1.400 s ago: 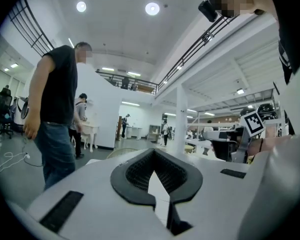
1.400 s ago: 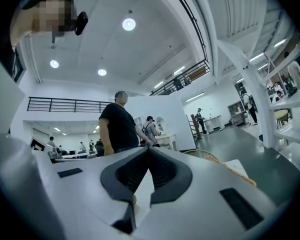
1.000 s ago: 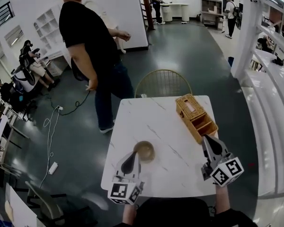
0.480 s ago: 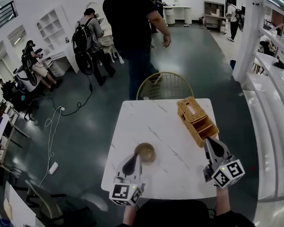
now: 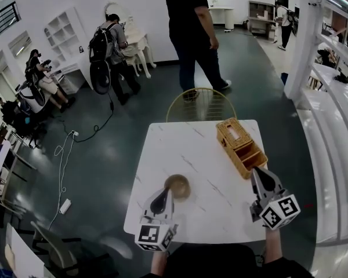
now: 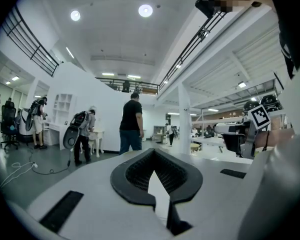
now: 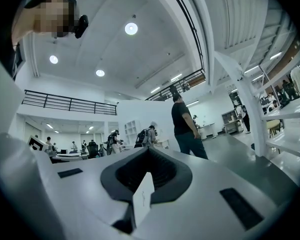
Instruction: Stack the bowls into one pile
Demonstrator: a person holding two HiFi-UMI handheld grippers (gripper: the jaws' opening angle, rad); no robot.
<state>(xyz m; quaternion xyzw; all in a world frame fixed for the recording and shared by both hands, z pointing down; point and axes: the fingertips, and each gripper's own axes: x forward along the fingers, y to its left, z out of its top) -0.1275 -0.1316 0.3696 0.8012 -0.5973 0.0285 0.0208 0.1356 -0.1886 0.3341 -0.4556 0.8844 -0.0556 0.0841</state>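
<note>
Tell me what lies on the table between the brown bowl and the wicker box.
Nothing. The head view shows only bare marble tabletop between the brown bowl and the wicker box.

One worktop (image 5: 191, 149) bears one brown bowl (image 5: 177, 186), perhaps a nested pile, and one wicker box (image 5: 240, 145). One wire chair (image 5: 200, 104) stands behind. Two grippers: left gripper (image 5: 163, 193), right gripper (image 5: 258, 174).

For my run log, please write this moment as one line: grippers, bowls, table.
left gripper: shut, empty, beside brown bowl | right gripper: shut, empty, near wicker basket | no other bowl seen on white table
</note>
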